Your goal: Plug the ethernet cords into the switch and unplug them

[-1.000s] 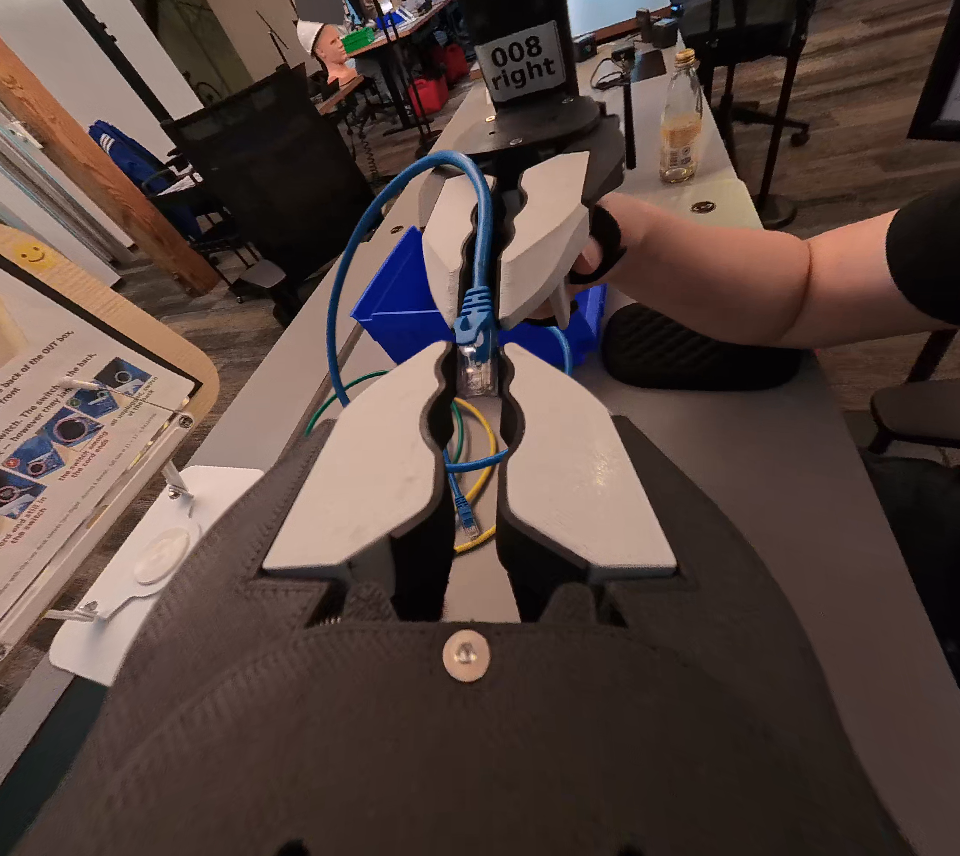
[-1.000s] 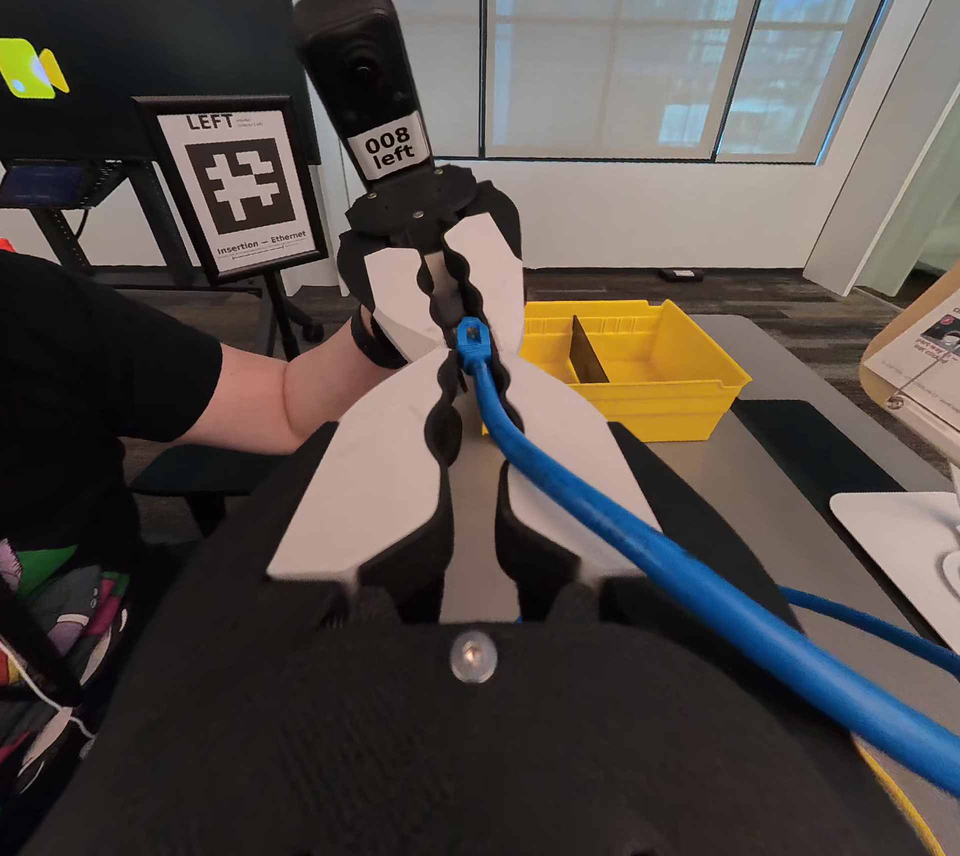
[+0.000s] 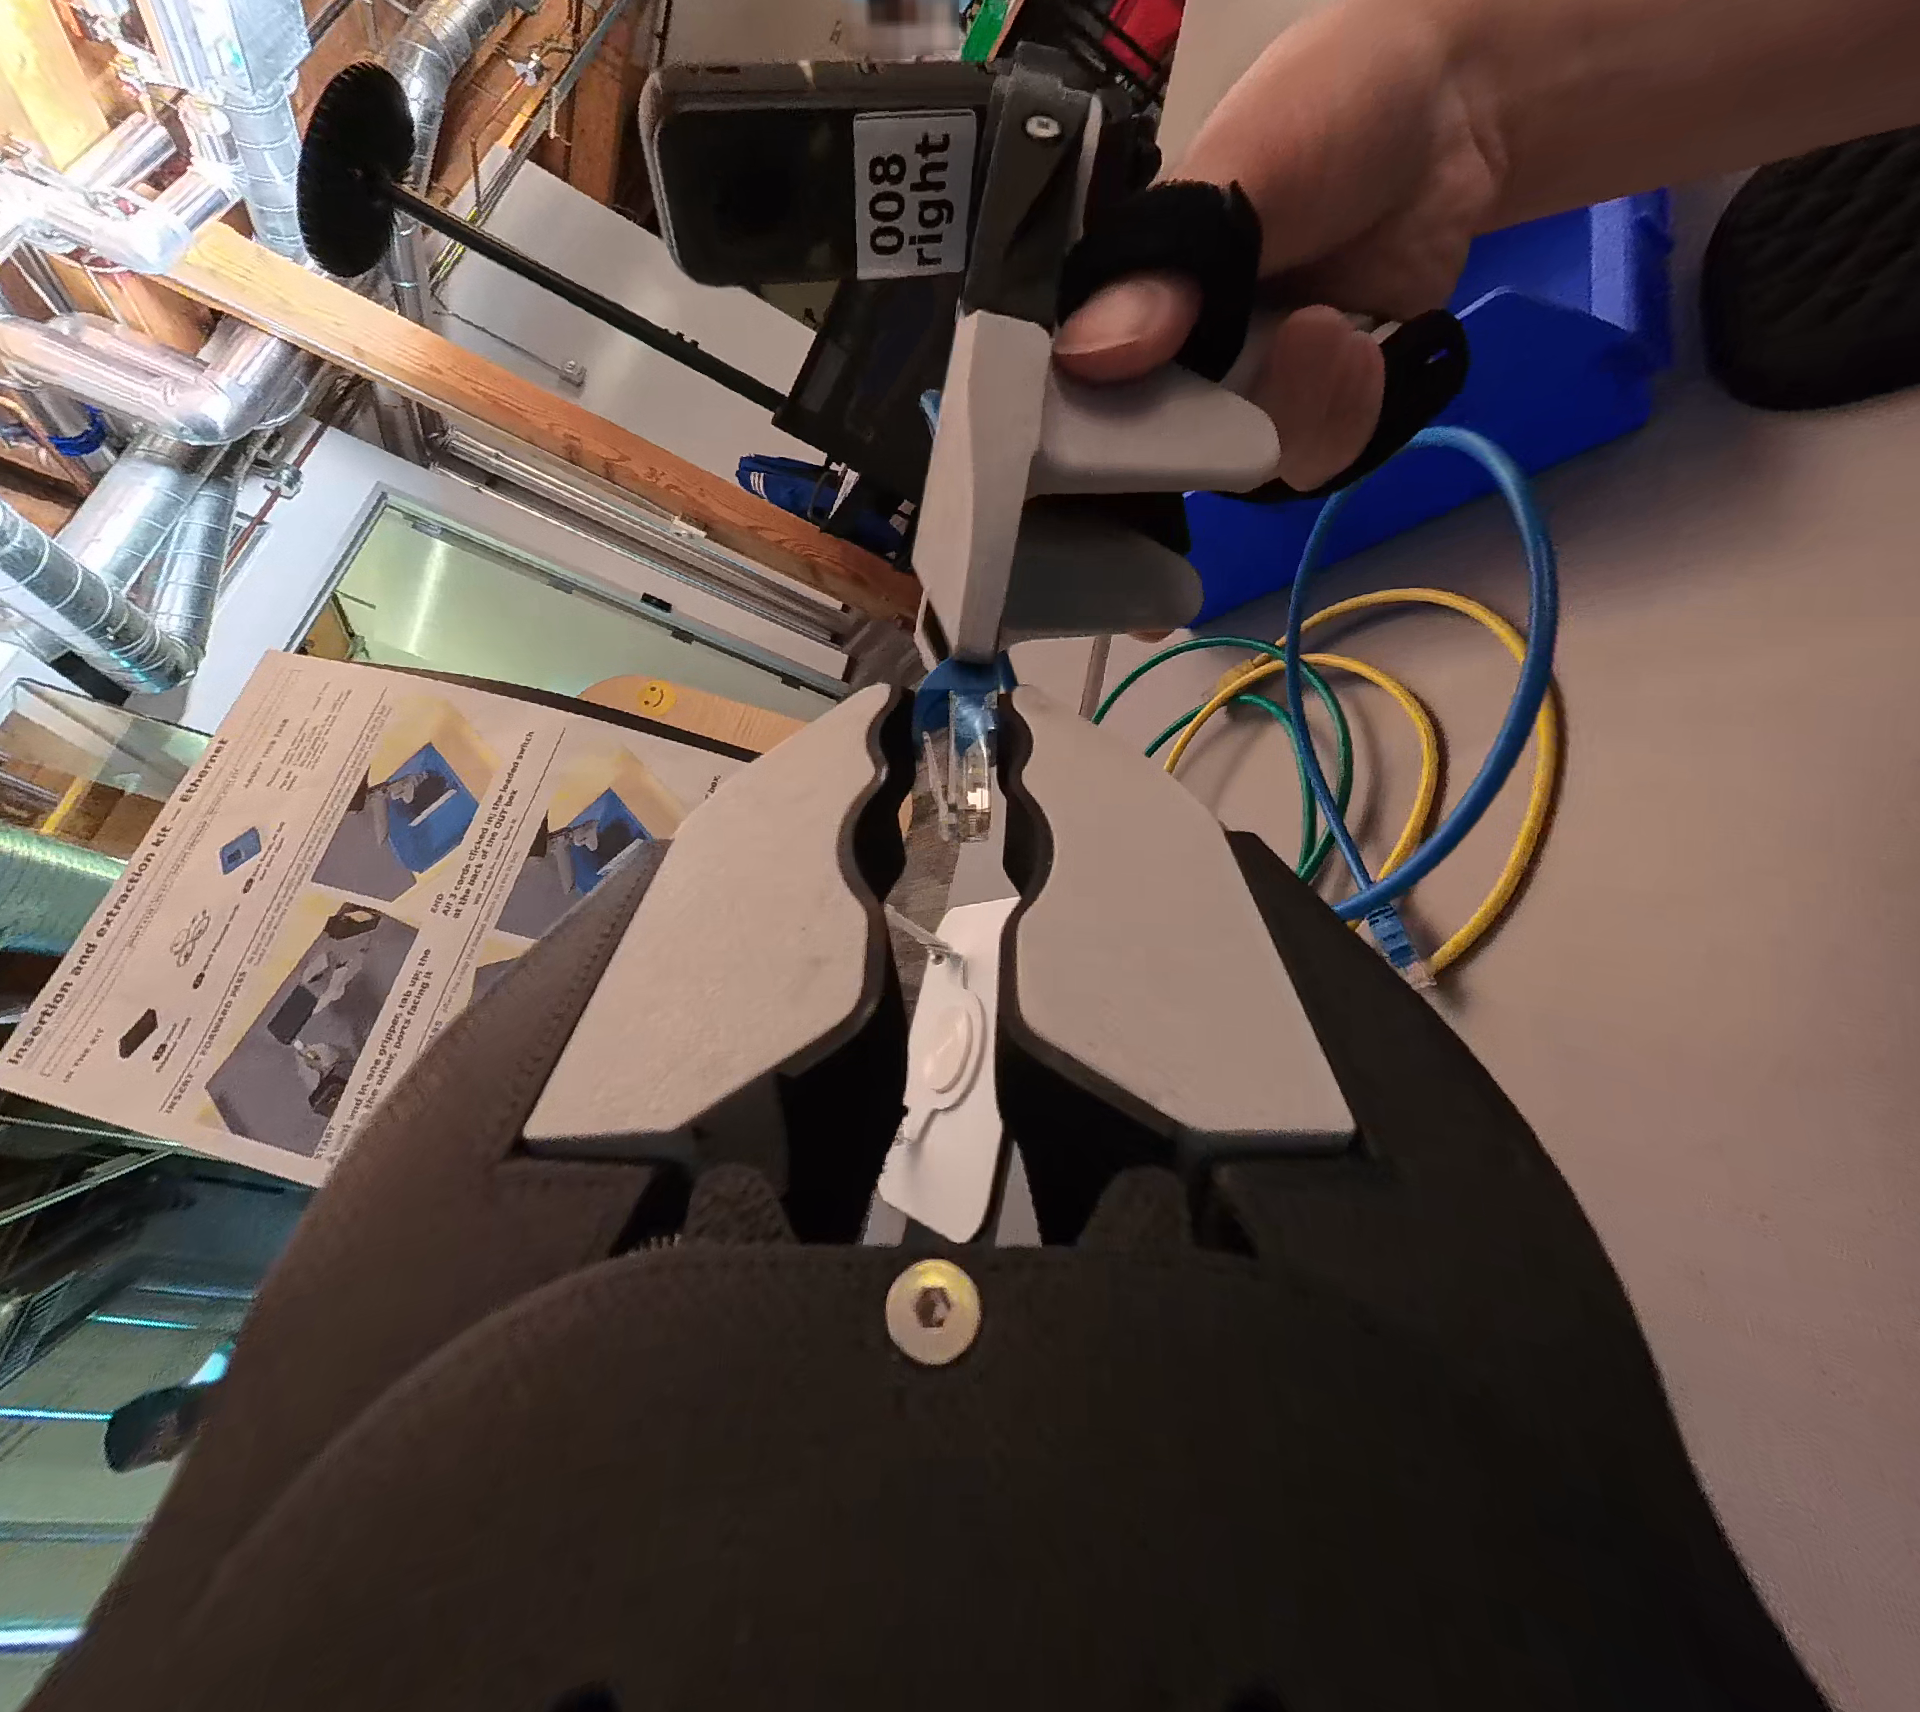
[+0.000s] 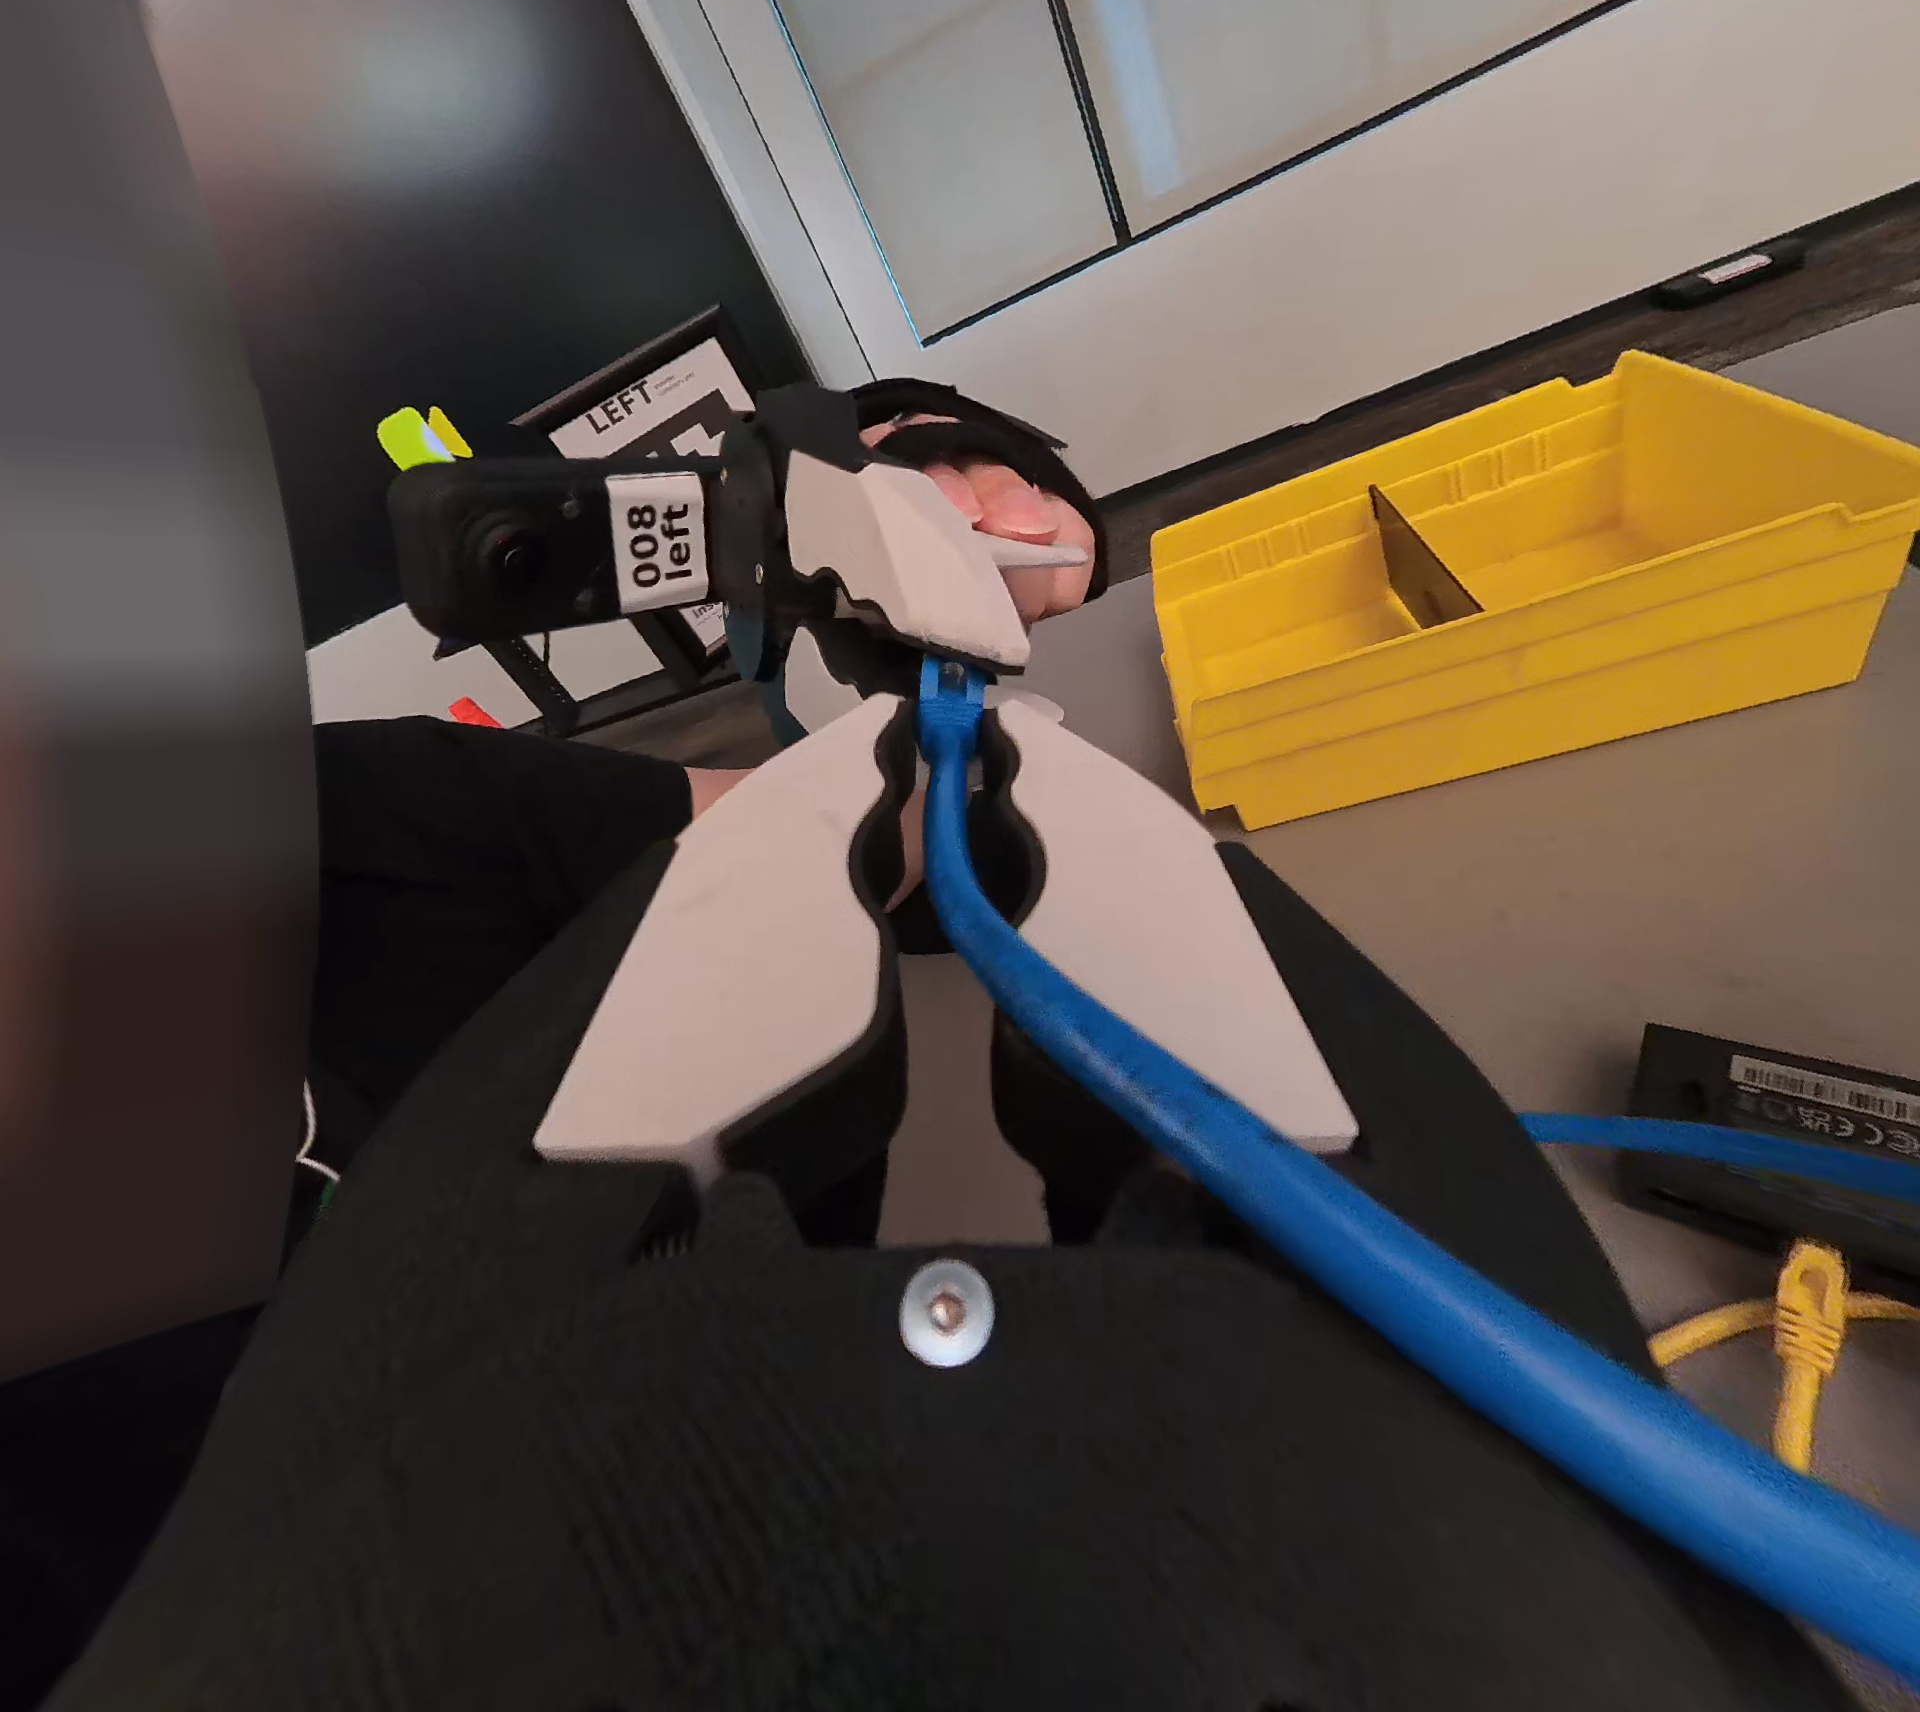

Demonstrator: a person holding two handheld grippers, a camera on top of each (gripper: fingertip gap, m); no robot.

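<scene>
Right gripper (image 4: 951, 727) fingers clamped on blue cord (image 4: 1299, 1174) behind plug; left gripper (image 3: 956, 763) fingers narrow round clear plug (image 3: 966, 779), contact unclear; switch (image 4: 1787, 1143) on desk (image 4: 1455, 935), nothing seen plugged in; yellow cord (image 3: 1496, 841), green cord (image 3: 1299, 727) loose; all plugging apparently left.

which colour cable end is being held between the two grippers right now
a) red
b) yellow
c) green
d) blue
d: the blue cable runs up through the right gripper, and its clear plug sits between the fingertips of the left gripper; the yellow cable and the green cable lie loose on the table.
</scene>
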